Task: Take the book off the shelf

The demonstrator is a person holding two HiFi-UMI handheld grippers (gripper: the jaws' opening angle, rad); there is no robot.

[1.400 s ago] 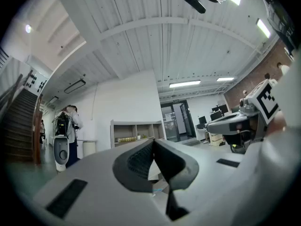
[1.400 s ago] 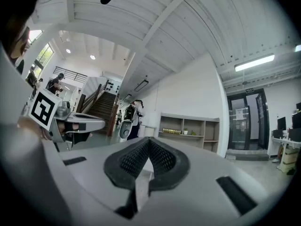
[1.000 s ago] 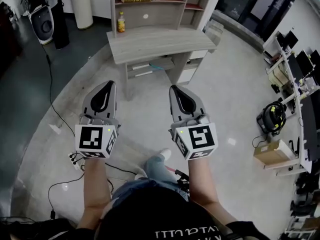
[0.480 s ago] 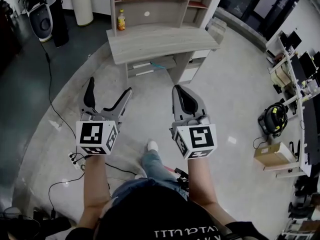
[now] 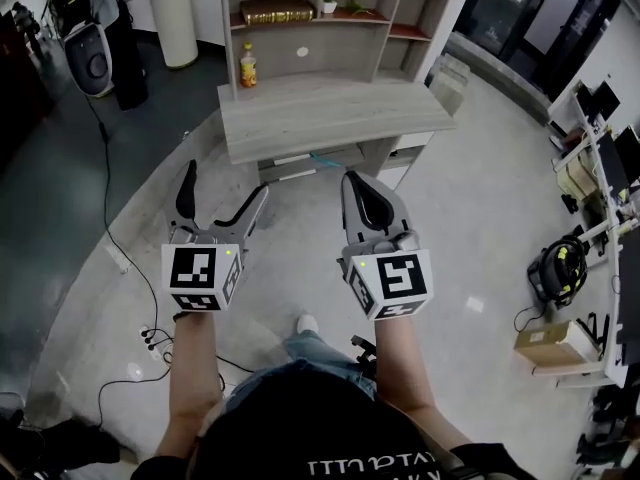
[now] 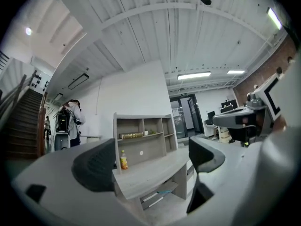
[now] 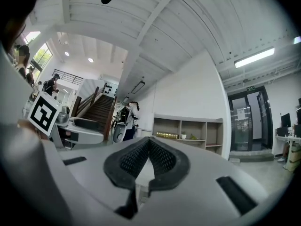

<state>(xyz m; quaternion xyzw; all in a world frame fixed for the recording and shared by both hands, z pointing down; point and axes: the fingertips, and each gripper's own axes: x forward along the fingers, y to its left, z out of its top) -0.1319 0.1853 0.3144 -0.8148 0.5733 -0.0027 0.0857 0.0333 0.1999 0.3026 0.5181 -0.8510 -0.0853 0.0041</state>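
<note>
A brown and gold book [image 5: 277,11] lies flat on the upper left shelf of a grey wooden desk unit [image 5: 330,113], well ahead of both grippers. It also shows in the left gripper view as the book [image 6: 131,135] and in the right gripper view as the book [image 7: 165,135]. My left gripper [image 5: 224,190] is held level with its jaws spread wide, having just opened, and nothing is between them; the desk shows through the gap of the left gripper [image 6: 150,161]. My right gripper [image 5: 355,183] is shut and empty, the pads of the right gripper [image 7: 149,145] pressed together.
An orange drink bottle [image 5: 246,66] stands on the desk's left. A small potted plant [image 5: 329,6] sits on the shelf right of the book. Cables [image 5: 110,228] trail over the floor at left. A white bin [image 5: 180,18] stands beyond the desk, and a cardboard box [image 5: 545,343] at right.
The left jaws went from shut to wide open. Both grippers have been carried forward toward the desk, which now sits closer and lower in the head view.
</note>
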